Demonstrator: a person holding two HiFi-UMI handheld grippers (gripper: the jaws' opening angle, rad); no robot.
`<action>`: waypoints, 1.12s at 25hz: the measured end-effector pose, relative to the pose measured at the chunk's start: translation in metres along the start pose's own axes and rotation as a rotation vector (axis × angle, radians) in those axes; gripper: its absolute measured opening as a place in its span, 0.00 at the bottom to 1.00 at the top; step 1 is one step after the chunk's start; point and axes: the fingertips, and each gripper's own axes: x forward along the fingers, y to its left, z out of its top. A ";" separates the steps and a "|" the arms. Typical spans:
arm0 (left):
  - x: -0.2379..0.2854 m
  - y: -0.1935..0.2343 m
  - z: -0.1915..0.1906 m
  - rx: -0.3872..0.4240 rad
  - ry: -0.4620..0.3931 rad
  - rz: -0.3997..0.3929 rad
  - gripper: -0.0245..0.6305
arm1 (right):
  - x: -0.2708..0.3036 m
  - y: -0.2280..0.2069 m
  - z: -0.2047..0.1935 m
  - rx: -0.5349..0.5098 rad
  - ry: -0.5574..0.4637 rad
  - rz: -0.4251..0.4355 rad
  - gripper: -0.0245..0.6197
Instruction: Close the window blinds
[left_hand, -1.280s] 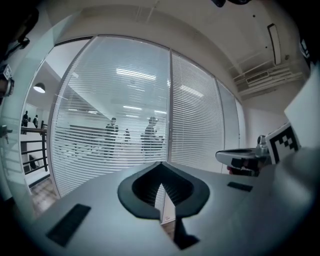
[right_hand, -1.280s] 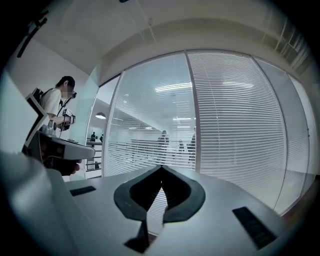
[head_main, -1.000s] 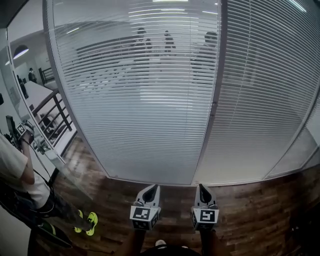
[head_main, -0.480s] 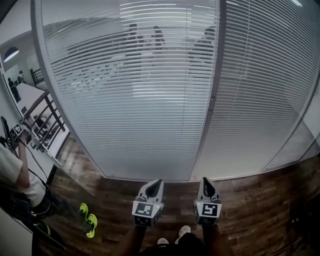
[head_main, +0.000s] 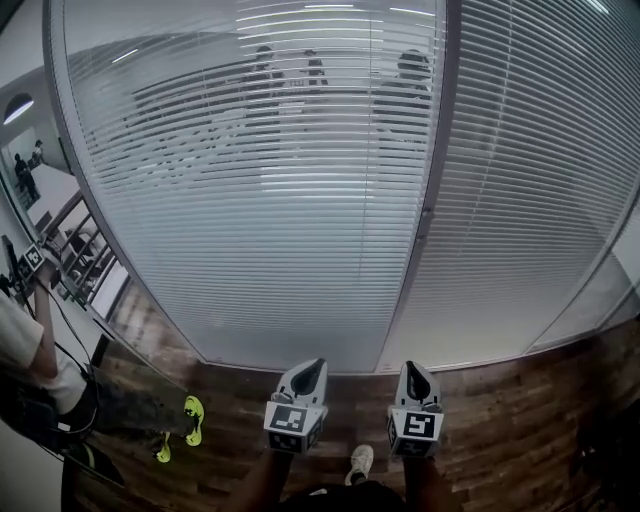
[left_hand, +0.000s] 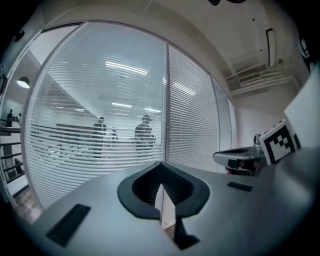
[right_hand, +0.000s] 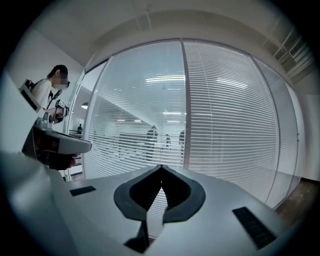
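Observation:
The window blinds hang behind a glass wall ahead of me. On the left panel (head_main: 270, 210) the slats stand open, and figures show through them. The slats on the right panel (head_main: 530, 190) look nearly flat and opaque. A grey post (head_main: 427, 215) divides the two panels. My left gripper (head_main: 312, 366) and right gripper (head_main: 413, 368) are side by side low in the head view, pointing at the foot of the glass and well short of it. Both are shut and hold nothing. The left gripper view has the tips (left_hand: 161, 164) meeting before the blinds (left_hand: 95, 125). The right gripper (right_hand: 161, 167) shows the same.
A person (head_main: 30, 350) in yellow shoes stands at the left edge holding a marker device. Dark wood floor (head_main: 520, 420) runs along the base of the window. My own shoe (head_main: 360, 462) shows at the bottom. Several people (head_main: 400, 90) stand beyond the glass.
Both grippers have travelled together level as I step, and the window frame has slid left in the head view. The person's yellow shoes have shifted right. Both jaws stay shut.

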 end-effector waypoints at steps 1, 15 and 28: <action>0.008 0.000 0.001 0.003 -0.002 -0.004 0.04 | 0.007 -0.004 -0.004 0.002 0.004 0.005 0.04; 0.080 0.013 0.030 0.021 0.011 0.033 0.04 | 0.083 -0.042 0.025 -0.016 0.004 0.038 0.04; 0.142 0.015 0.039 0.066 -0.001 0.083 0.04 | 0.137 -0.068 0.049 0.006 -0.046 0.093 0.04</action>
